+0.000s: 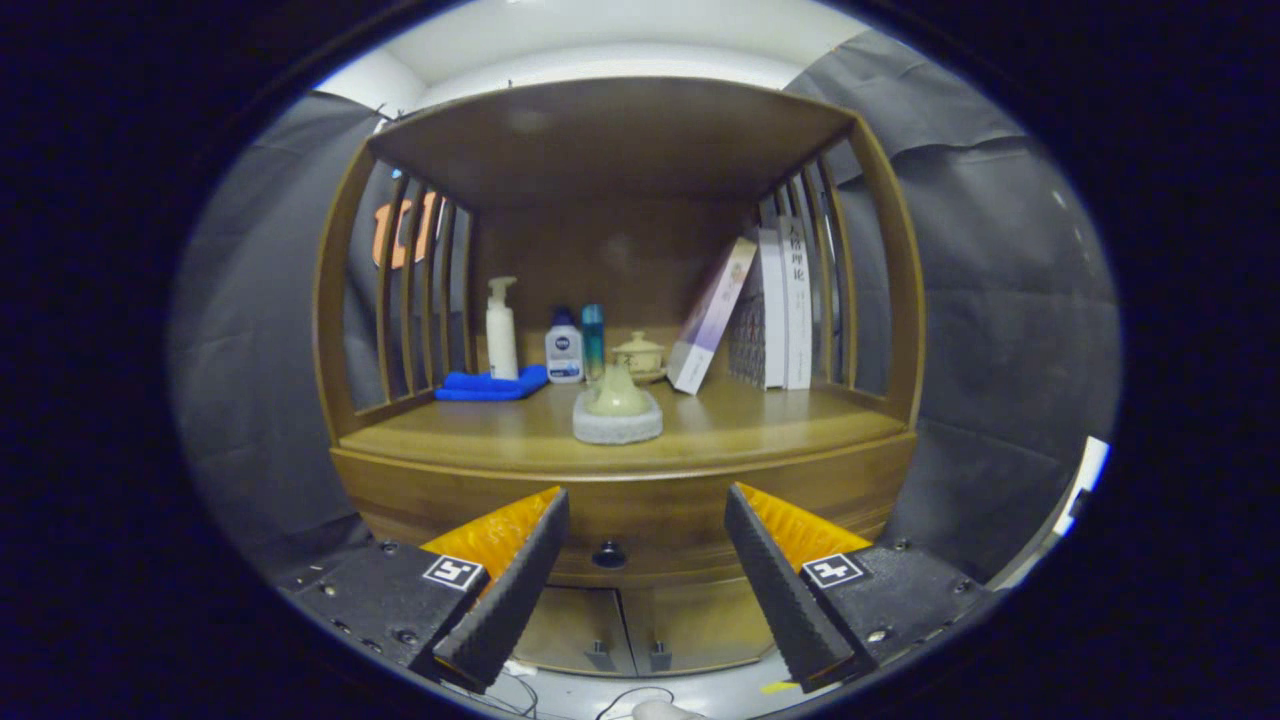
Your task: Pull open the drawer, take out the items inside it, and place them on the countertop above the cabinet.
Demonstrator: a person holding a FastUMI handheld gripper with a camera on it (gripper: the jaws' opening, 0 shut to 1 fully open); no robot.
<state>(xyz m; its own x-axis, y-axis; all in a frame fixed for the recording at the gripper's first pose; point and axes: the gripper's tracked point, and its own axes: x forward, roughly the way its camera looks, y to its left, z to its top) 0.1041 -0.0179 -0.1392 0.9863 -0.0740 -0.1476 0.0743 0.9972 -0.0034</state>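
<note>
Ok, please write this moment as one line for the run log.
hand-held gripper: open, holding nothing | drawer knob: between fingers, beyond them, untouched | drawer: closed | countertop: bottles, cloth, books, teapot

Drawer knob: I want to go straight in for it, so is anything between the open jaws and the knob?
Nothing visible. The gripper is open, holding nothing, and the drawer knob sits beyond it, framed in the gap between the jaws, on the shut drawer.

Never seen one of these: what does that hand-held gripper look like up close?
The hand-held gripper has two wedge-shaped fingers with toothed, ribbed inner faces. Each sits on a black block fastened with screws and carrying a small square black-and-white marker.
</note>
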